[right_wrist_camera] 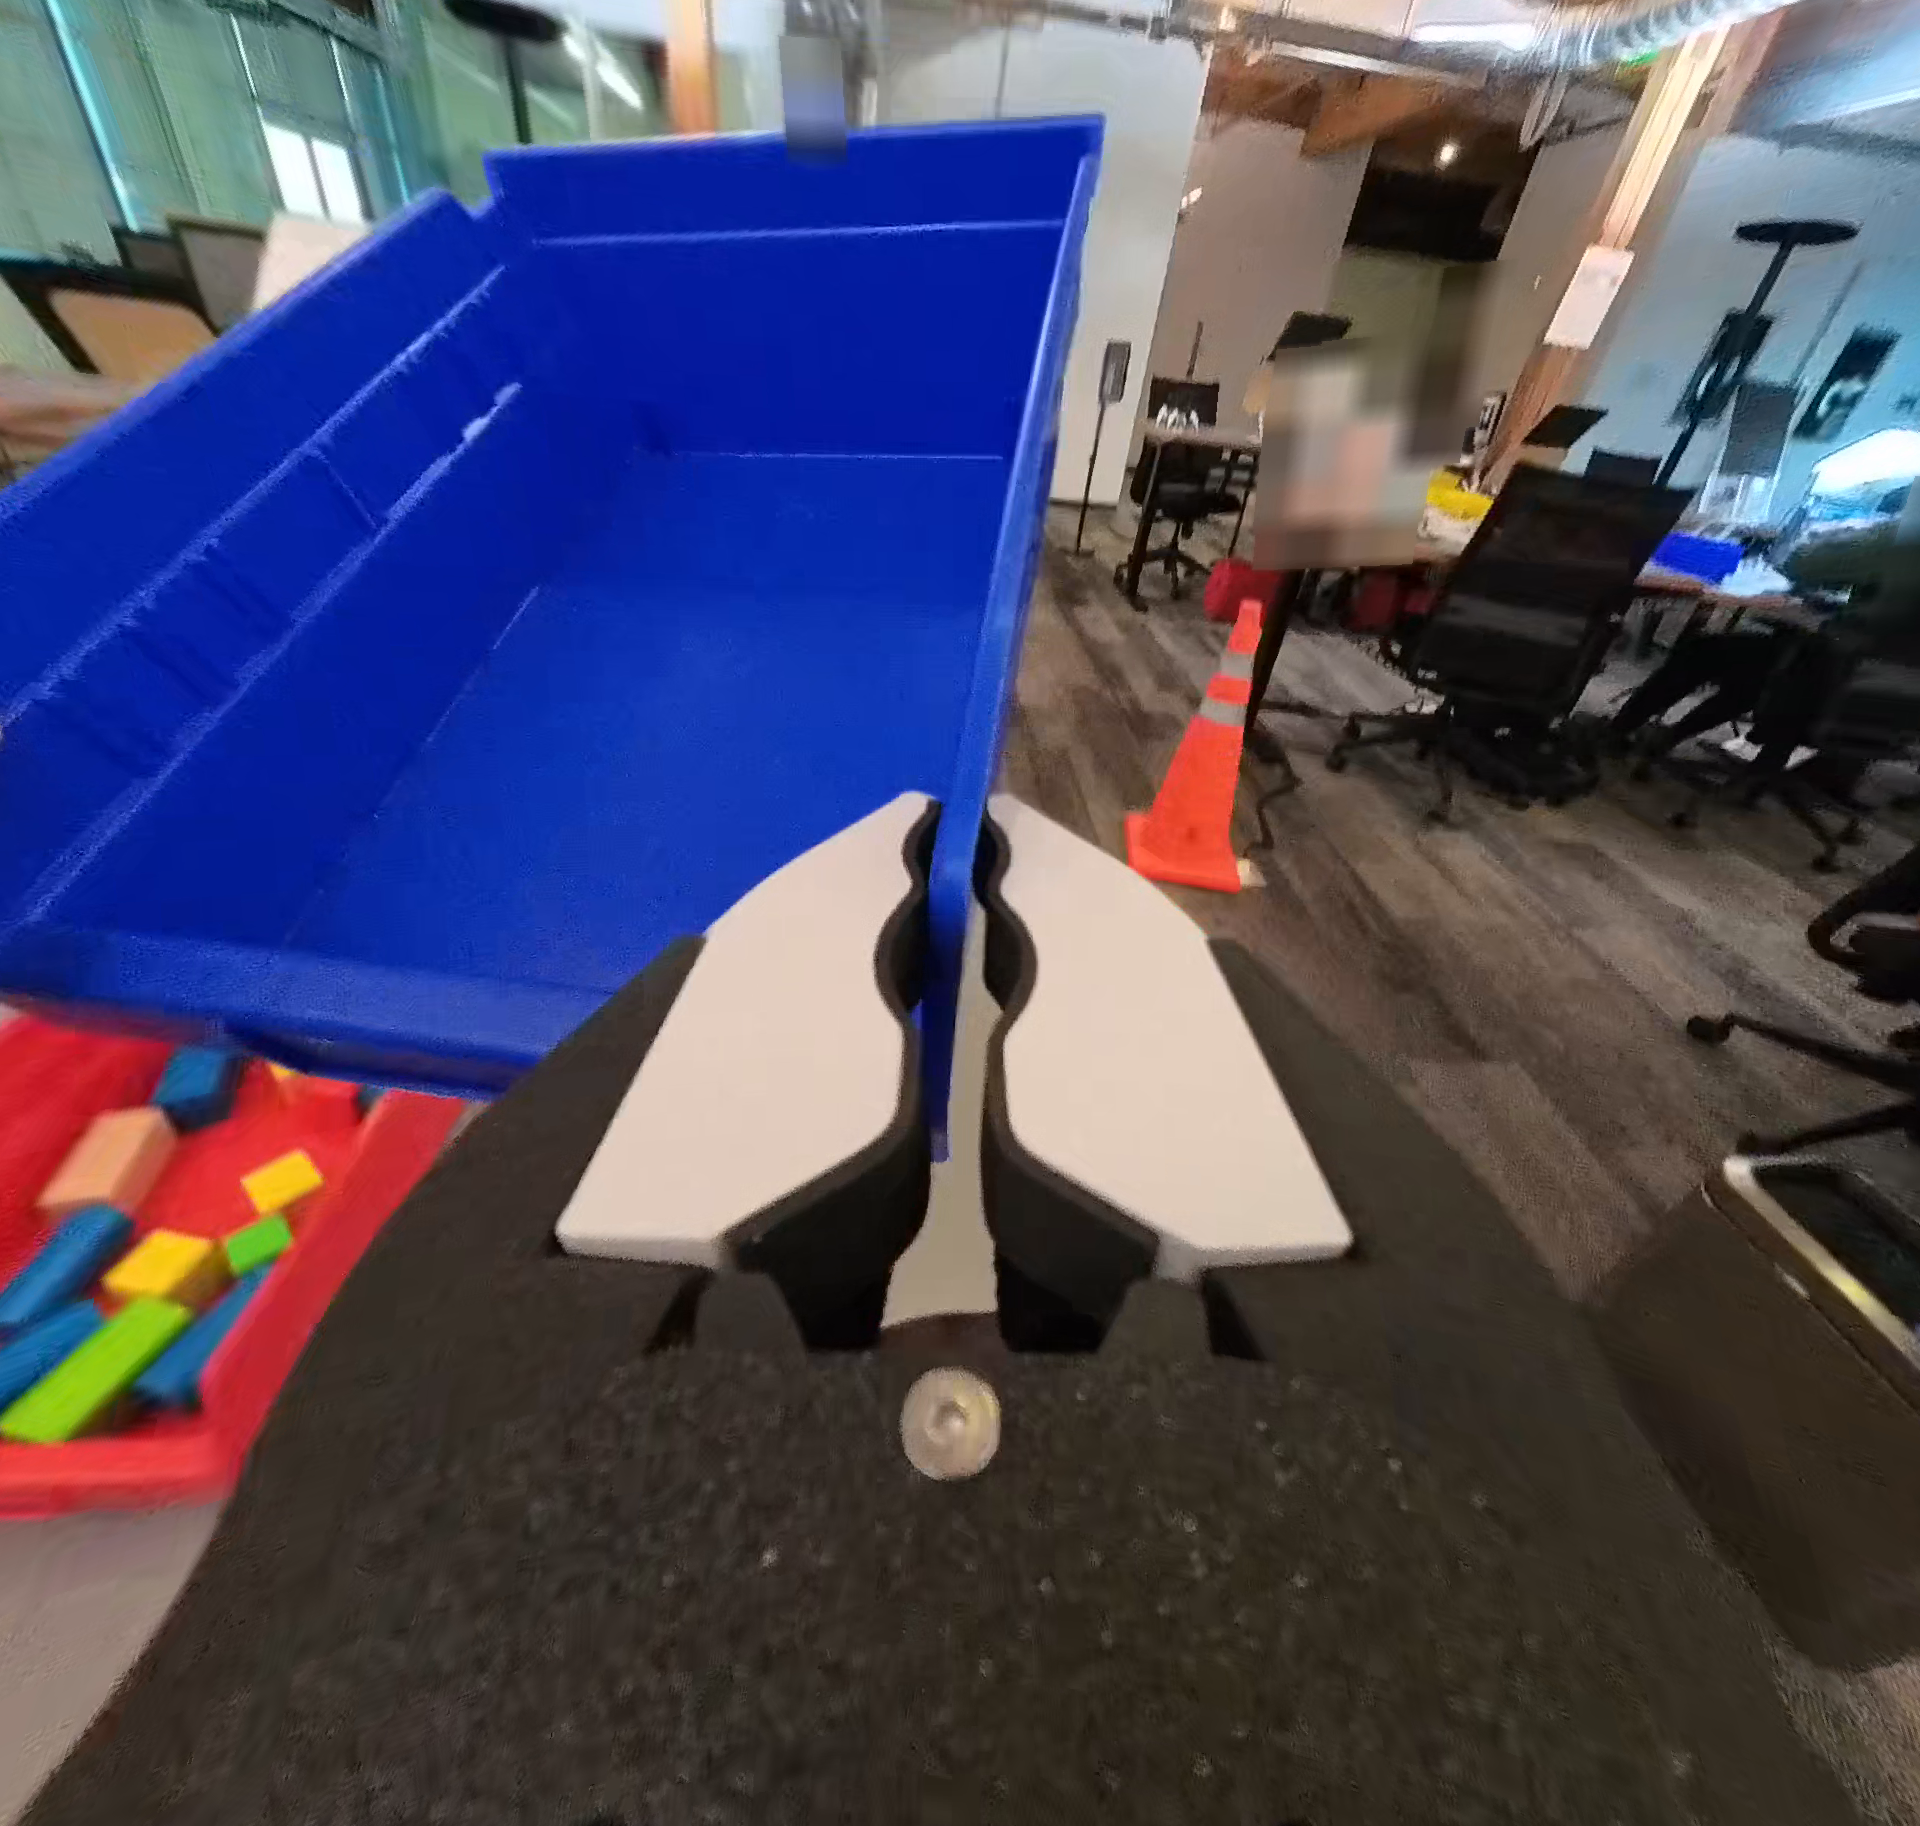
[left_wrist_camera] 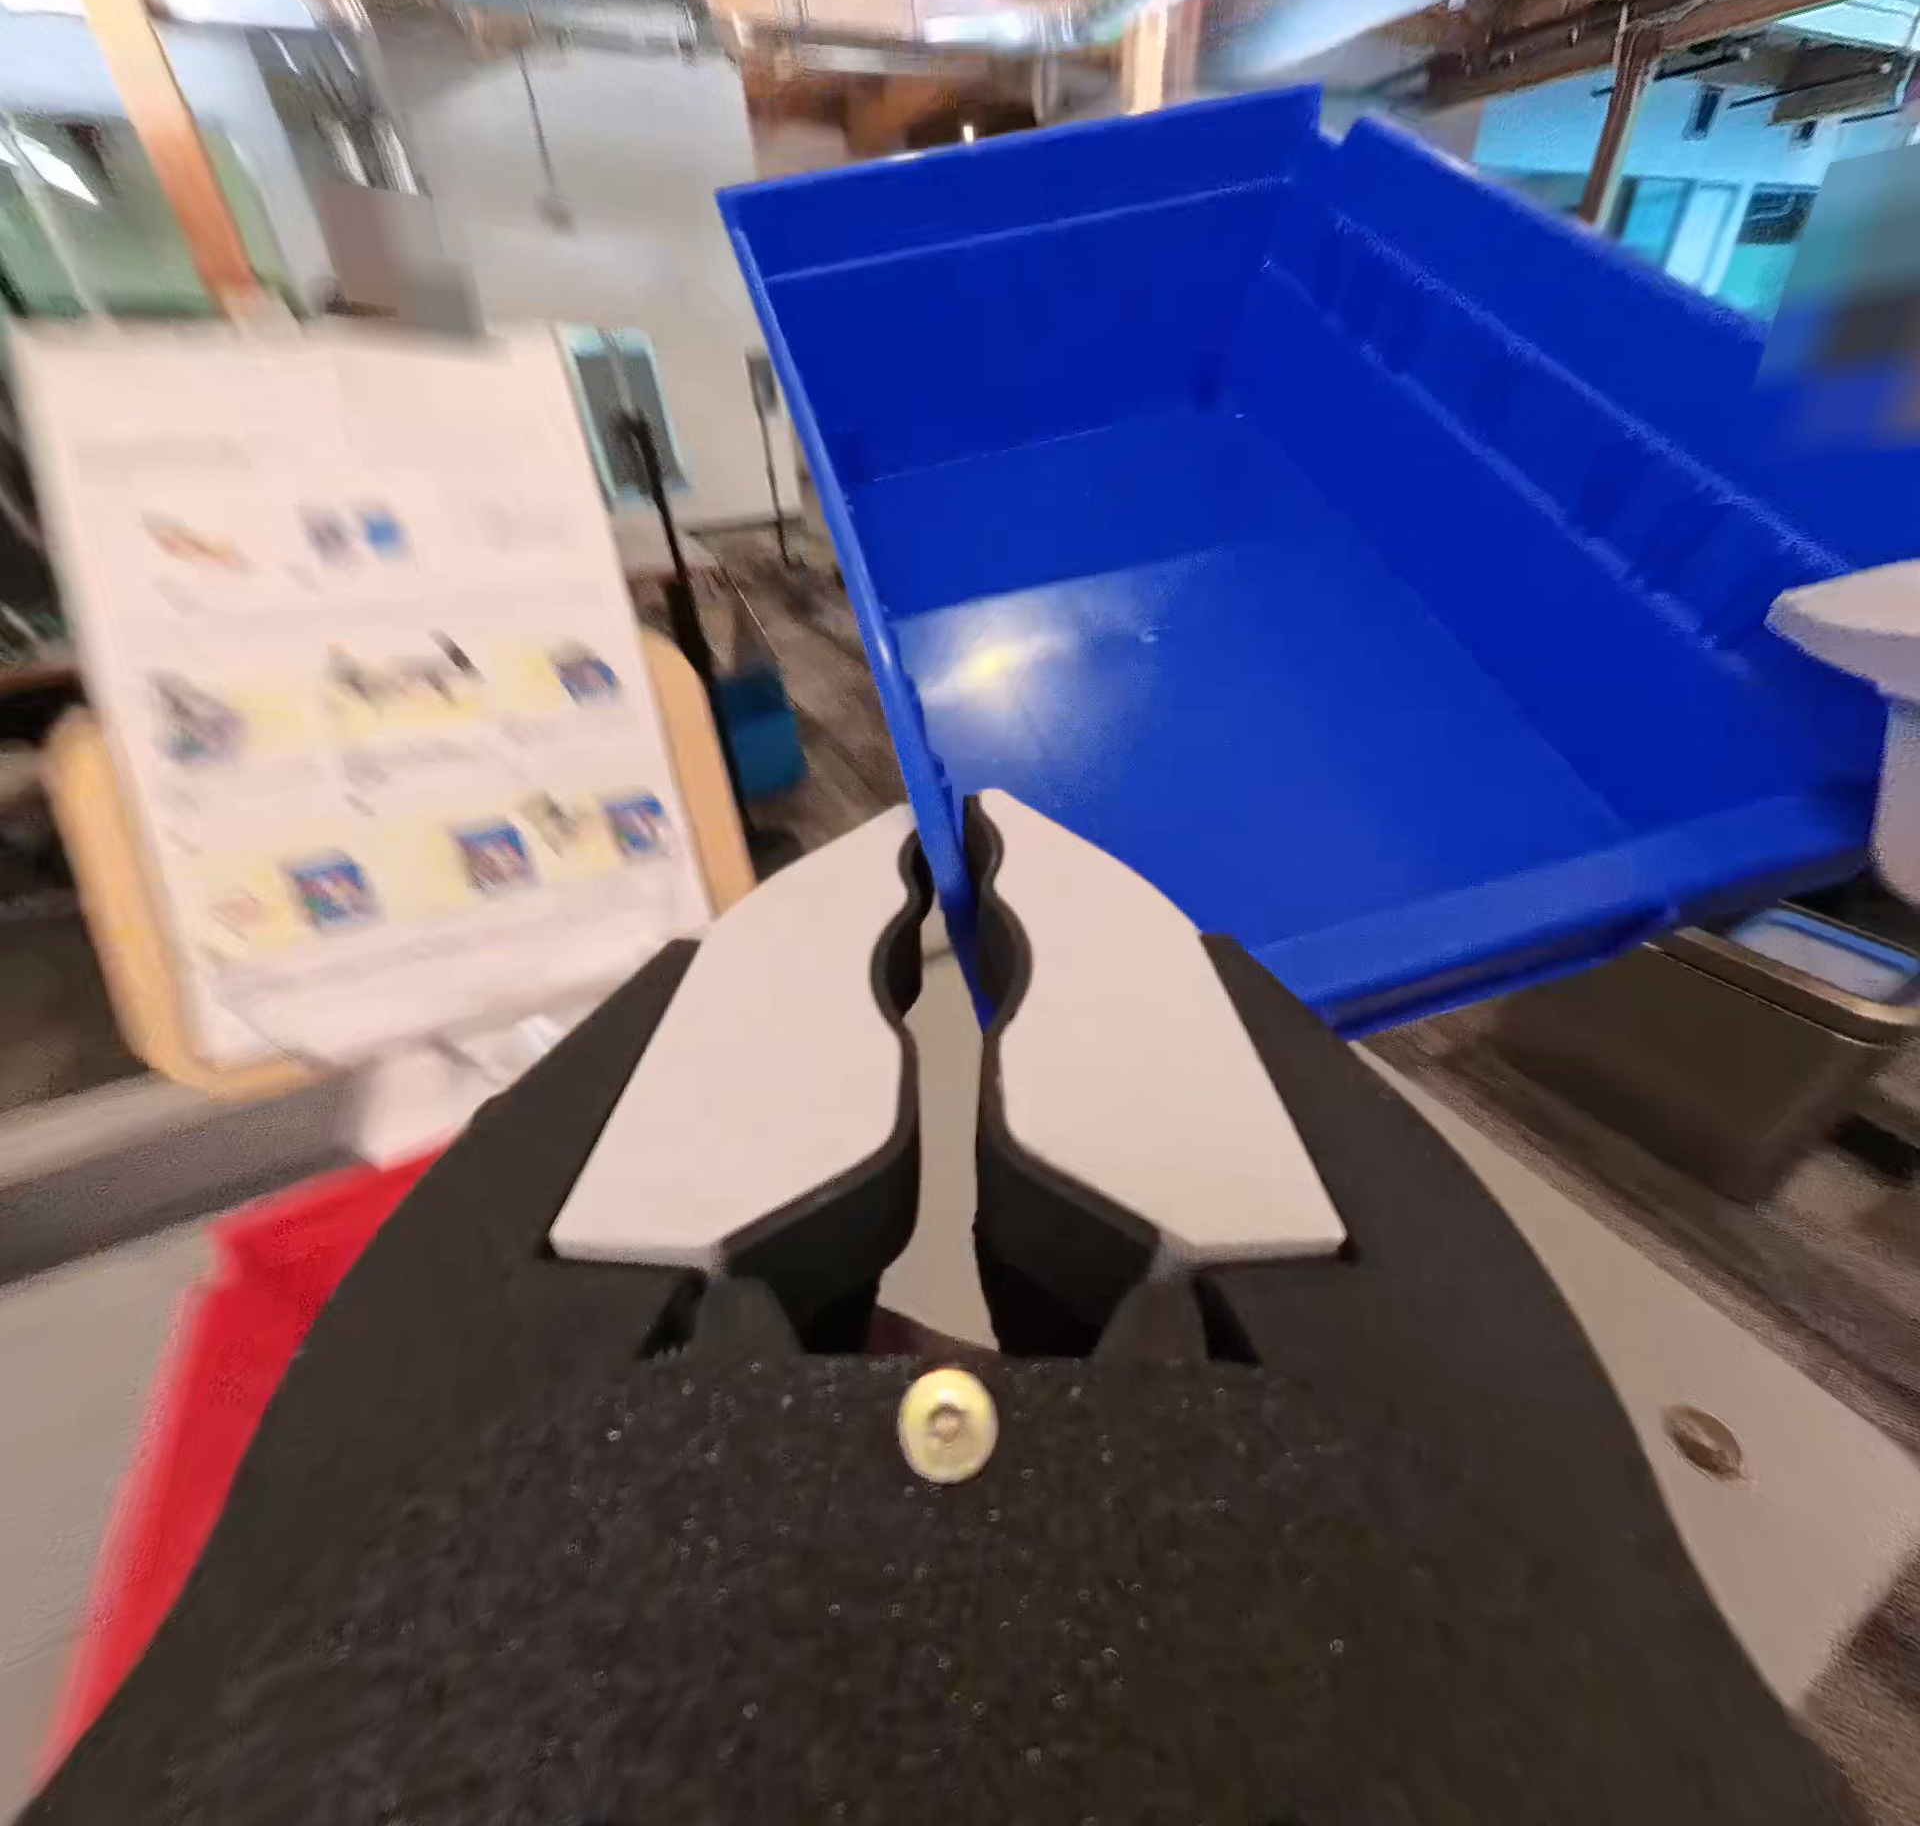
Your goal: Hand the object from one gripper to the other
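An empty blue plastic bin [left_wrist_camera: 1299, 685] is held up in the air, tilted, between both grippers. My left gripper [left_wrist_camera: 948, 820] is shut on the bin's left side wall, which runs between its grey fingers. My right gripper [right_wrist_camera: 961, 820] is shut on the bin's [right_wrist_camera: 623, 685] right side wall in the same way. A grey fingertip [left_wrist_camera: 1860, 623] of the right gripper shows at the right edge of the left wrist view. The bin's interior is bare.
A red tray [right_wrist_camera: 104, 1475] of coloured wooden blocks lies below the bin at the left. An orange cone [right_wrist_camera: 1195, 789] and office chairs [right_wrist_camera: 1507, 654] stand on the floor to the right. A poster board [left_wrist_camera: 343, 685] stands at the left. A dark metal container [left_wrist_camera: 1683, 1059] lies below the bin.
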Available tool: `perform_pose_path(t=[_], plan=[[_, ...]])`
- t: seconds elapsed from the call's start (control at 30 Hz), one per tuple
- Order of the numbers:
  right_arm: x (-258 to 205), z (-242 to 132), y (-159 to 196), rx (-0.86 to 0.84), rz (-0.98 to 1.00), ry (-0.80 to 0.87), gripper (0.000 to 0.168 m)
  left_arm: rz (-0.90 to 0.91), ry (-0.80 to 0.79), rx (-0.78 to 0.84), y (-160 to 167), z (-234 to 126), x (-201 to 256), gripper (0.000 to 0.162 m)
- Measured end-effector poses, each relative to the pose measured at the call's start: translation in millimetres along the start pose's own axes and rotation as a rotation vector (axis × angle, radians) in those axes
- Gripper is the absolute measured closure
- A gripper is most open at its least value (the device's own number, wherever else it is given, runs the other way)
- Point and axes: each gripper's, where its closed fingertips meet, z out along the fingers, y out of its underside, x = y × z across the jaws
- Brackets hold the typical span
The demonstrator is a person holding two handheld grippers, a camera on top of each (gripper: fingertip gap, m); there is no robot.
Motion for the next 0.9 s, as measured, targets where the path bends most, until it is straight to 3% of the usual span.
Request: perform_pose_path(t=[0.1, 0.2, 0.37, 0.5, 0.67, 0.73, 0.77, 0.8, 0.9], plan=[[21, 24, 109, -0.139, 0.031, -0.018, 0.164, -0.021, -0.006, -0.126, 97, 28, 24, 0.158], [28, 49, 198, -0.302, 0.139, -0.088, 0.164, -0.012, 0.007, -0.23, 164, 44, 35, 0.156], [21, 77, 278, -0.402, 0.165, -0.149, 0.164, -0.054, -0.013, -0.349, 246, 62, 32, 0.156], [26, 80, 329, -0.462, 0.165, -0.134, 0.164, -0.066, 0.001, -0.392, 287, 65, 45, 0.155], [41, 83, 343, -0.401, 0.209, -0.088, 0.164, -0.046, 0.101, -0.383, 294, 63, 65, 0.148], [54, 78, 333, -0.39, 0.175, -0.022, 0.149, -0.129, 0.201, -0.36, 276, 47, 64, 0.132], [64, 72, 317, -0.351, 0.15, 0.03, 0.138, -0.152, 0.215, -0.306, 257, 35, 52, 0.126], [71, 65, 295, -0.286, 0.14, 0.07, 0.137, -0.164, 0.205, -0.241, 235, 22, 35, 0.126], [49, 39, 212, -0.083, 0.089, -0.012, 0.126, -0.223, 0.167, -0.096, 173, -23, -33, 0.123]])
